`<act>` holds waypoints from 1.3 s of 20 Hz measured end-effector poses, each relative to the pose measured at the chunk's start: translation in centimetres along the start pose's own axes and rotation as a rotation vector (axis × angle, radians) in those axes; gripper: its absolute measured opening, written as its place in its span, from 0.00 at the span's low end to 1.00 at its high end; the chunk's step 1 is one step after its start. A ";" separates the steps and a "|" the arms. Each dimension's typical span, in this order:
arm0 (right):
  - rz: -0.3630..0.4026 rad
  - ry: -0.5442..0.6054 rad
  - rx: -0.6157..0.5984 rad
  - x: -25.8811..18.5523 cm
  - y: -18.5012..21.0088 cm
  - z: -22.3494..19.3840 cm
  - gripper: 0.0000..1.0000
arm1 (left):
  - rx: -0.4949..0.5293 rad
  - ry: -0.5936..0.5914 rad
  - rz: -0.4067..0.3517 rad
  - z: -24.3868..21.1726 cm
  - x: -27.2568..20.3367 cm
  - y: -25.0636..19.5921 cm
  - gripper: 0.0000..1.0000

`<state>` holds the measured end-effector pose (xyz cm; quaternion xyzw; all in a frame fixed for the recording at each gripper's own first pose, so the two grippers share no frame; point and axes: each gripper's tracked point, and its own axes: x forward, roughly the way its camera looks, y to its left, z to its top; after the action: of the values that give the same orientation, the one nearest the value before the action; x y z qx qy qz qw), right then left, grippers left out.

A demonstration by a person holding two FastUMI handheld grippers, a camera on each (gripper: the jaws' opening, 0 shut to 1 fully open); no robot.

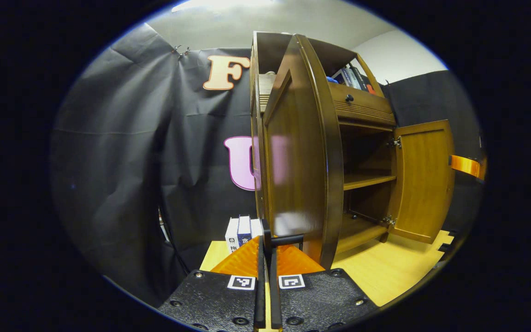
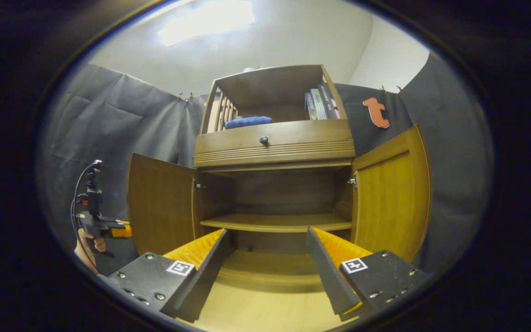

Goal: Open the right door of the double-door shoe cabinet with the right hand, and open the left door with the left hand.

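Your left gripper (image 1: 266,258) is pinched shut on the left door (image 1: 293,175) handle (image 1: 284,240); your right gripper (image 2: 265,258) gapes empty before both shelves, right door (image 2: 392,193) swung wide.

Light wood floor (image 2: 265,313) carries shoe cabinet (image 2: 274,143); small boxes (image 1: 242,230) beside it.
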<state>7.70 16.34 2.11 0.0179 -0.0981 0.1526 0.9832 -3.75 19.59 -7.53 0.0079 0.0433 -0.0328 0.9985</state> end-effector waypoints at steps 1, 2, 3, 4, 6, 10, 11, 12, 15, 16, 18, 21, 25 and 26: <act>-0.001 -0.001 0.001 -0.1 0.1 0.1 1.00 | -0.008 -0.005 -0.019 -0.1 0.0 0.4 0.06; 0.000 -0.004 0.003 0.0 0.3 0.3 1.00 | -0.018 -0.011 -0.036 0.0 0.0 0.8 0.04; -0.001 -0.010 0.006 0.0 0.4 0.5 1.00 | -0.020 -0.017 -0.056 0.0 -0.1 1.1 0.06; 0.000 -0.017 0.010 0.0 0.6 0.8 1.00 | -0.022 -0.026 -0.073 0.1 -0.1 1.3 0.05; 0.006 -0.028 0.013 0.0 1.2 1.1 1.00 | 0.000 -0.045 -0.106 0.0 0.1 1.6 0.05; 0.004 -0.037 -0.001 -0.1 1.8 1.6 1.00 | 0.027 -0.054 -0.122 -0.1 0.1 2.0 0.05; 0.007 -0.036 -0.003 -0.2 1.9 1.6 1.00 | 0.027 -0.052 -0.121 -0.1 0.2 1.9 0.05; 0.008 -0.037 -0.004 -0.2 2.0 1.7 1.00 | 0.027 -0.051 -0.117 -0.1 0.1 1.9 0.03; 0.009 -0.040 -0.007 -0.5 2.1 1.7 1.00 | 0.006 -0.055 -0.102 -0.1 0.0 1.7 0.06; 0.011 -0.040 -0.004 -0.6 2.0 1.6 1.00 | -0.002 -0.059 -0.100 -0.1 -0.3 1.5 0.05; 0.012 -0.041 -0.001 -0.6 1.9 1.5 1.00 | 0.013 -0.080 -0.071 0.1 -0.9 1.3 0.12; 0.012 -0.043 0.009 -0.9 1.6 1.4 1.00 | 0.066 -0.084 -0.014 -0.1 -1.5 1.6 0.18; 0.011 -0.043 0.019 -1.4 1.3 1.0 1.00 | 0.044 -0.086 0.014 0.1 -2.7 1.5 0.24; 0.005 -0.042 0.018 -1.4 1.0 0.9 1.00 | 0.039 -0.089 0.019 0.3 -3.0 1.5 0.26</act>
<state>5.91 16.79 2.71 0.0298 -0.1173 0.1556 0.9804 -6.58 21.25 -6.96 0.0264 -0.0018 -0.0246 0.9993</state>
